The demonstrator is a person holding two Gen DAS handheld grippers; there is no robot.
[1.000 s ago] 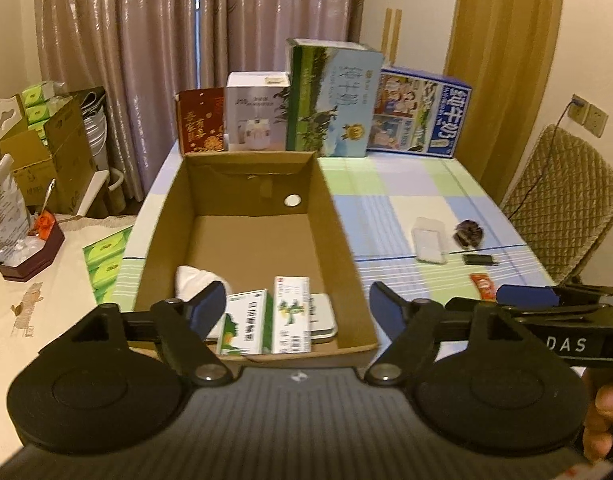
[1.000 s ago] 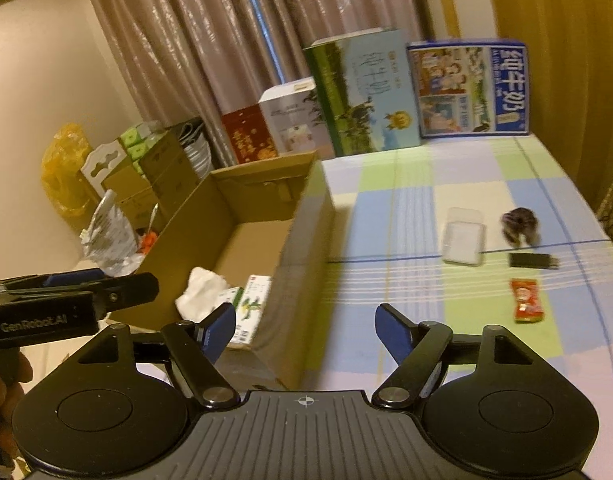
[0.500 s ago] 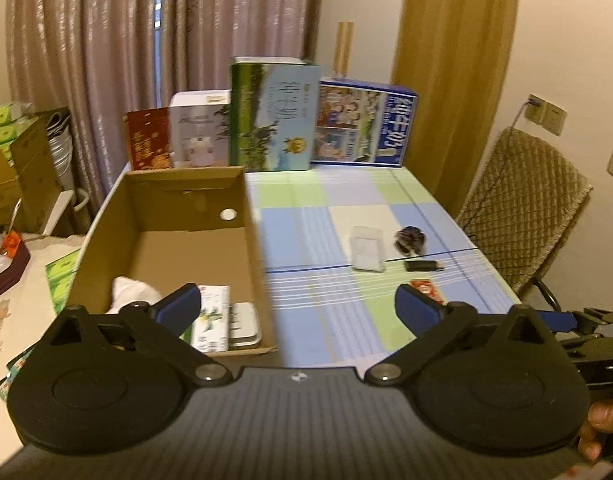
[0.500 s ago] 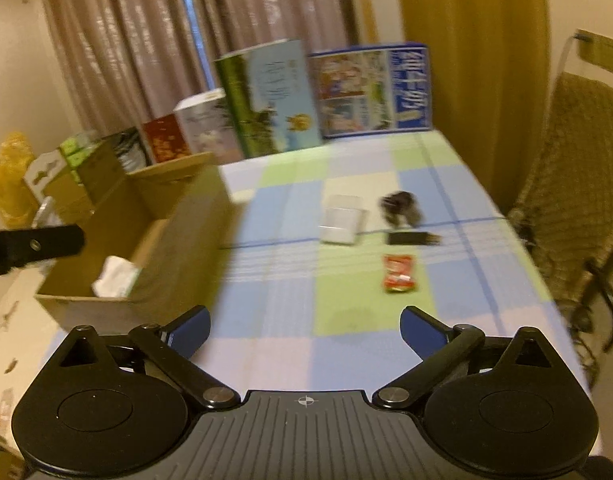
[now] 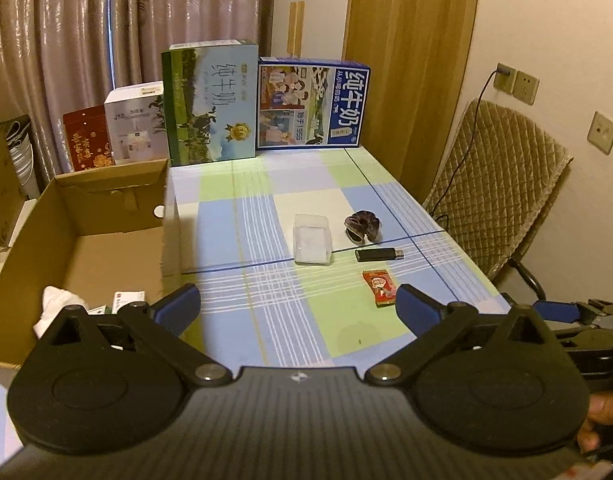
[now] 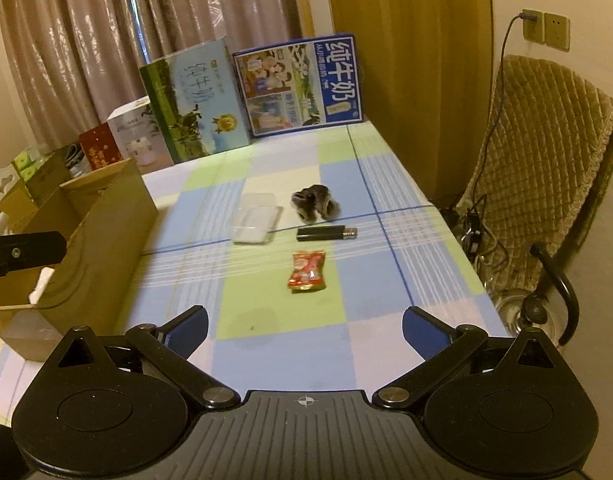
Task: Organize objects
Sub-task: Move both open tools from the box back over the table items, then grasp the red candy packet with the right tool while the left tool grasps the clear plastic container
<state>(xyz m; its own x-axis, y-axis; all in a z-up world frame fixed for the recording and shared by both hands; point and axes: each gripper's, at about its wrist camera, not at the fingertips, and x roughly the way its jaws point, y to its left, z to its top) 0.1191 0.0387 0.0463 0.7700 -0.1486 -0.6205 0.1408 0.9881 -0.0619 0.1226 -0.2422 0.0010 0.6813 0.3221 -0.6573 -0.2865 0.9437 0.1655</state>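
L gripper (image 5: 298, 308) and R gripper (image 6: 305, 326): both spread wide, empty, above tablecloth (image 6: 266, 336). Red snack packet (image 6: 307, 271) nearest, then black USB stick (image 6: 326, 233), clear case (image 6: 255, 224), dark scrunchie (image 6: 315, 203). Cardboard box (image 5: 86, 236) at left. Far: blue carton (image 5: 312, 106) reads "纯牛奶".

Both wrist cameras are looking forward over their own jaws from above the near edge of the worktop (image 5: 242, 216), facing its far edge where the milk cartons (image 5: 312, 108) are standing. The left view is sitting nearer the left edge, looking down into the cardboard box (image 5: 106, 256), while the right view is sitting further right, taking in the chair (image 6: 546, 152). Both are sharing the middle of the worktop, the red packet (image 6: 307, 271) and the box.
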